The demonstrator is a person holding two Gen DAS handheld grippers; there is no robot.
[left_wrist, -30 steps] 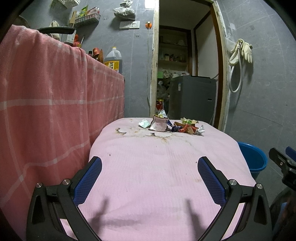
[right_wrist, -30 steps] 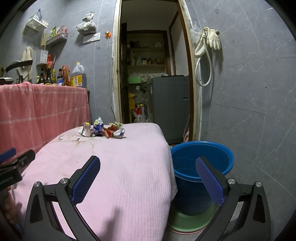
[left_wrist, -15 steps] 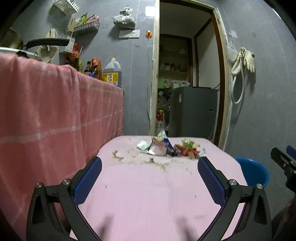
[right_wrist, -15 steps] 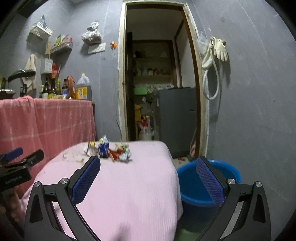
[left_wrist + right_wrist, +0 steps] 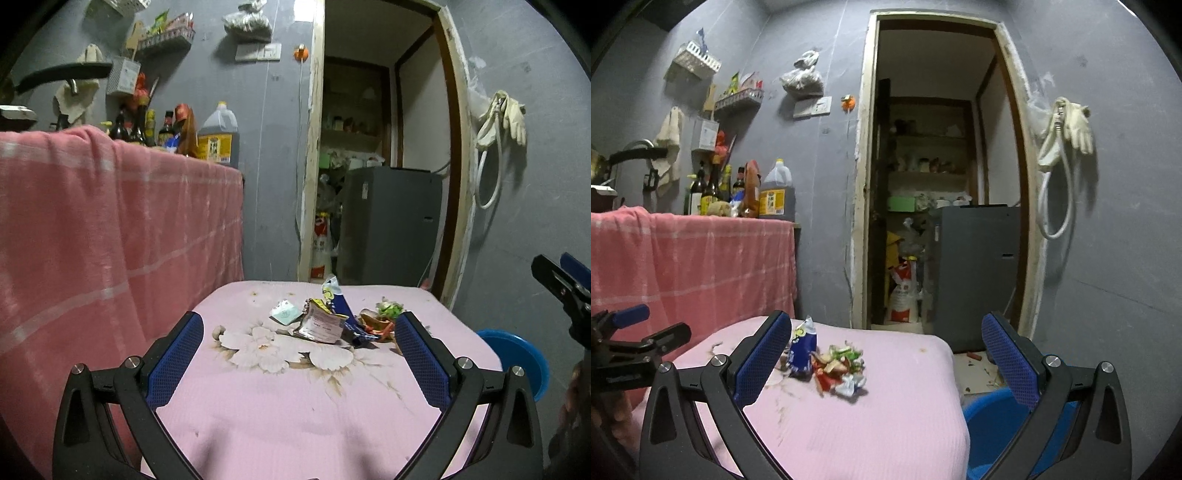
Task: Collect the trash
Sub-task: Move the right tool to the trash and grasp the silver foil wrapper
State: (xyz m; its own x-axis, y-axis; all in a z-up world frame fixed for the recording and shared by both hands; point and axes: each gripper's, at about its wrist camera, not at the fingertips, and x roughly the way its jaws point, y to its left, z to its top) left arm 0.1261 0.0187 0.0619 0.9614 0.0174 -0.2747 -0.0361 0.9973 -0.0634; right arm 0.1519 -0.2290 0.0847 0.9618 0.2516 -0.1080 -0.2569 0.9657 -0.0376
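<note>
Left wrist view, my left gripper (image 5: 298, 345): fingers spread wide, blue pads at lower left and lower right of the frame, nothing between them, touching nothing.
Left wrist view, trash pile (image 5: 334, 319): I see it in the middle of the frame, on the far part of the pink cloth (image 5: 295, 413), beyond the fingertips and apart from them. A silvery torn wrapper (image 5: 320, 326) sits at the front, a blue packet (image 5: 338, 301) stands upright behind it, a pale green scrap (image 5: 283, 312) lies to its left, and red and green bits run to the right, close beside the right pad.
Left wrist view, blue bucket (image 5: 517, 354): lower right, past the cloth's edge, partly hidden.
Left wrist view, my right gripper (image 5: 563, 286): only its tip shows at the right edge.

Right wrist view, right gripper: fingers (image 5: 764, 360) wide apart and empty; the left pad overlaps the pile's left edge in the frame, but I cannot tell whether it touches.
Right wrist view, trash pile: lower centre on the pink cloth, the blue packet upright at its left, crumpled scraps trailing right.
Right wrist view, blue bucket: lower right, below the cloth's edge, behind the right finger.
Right wrist view, left gripper: its tips reach in at the left edge, parted.
</note>
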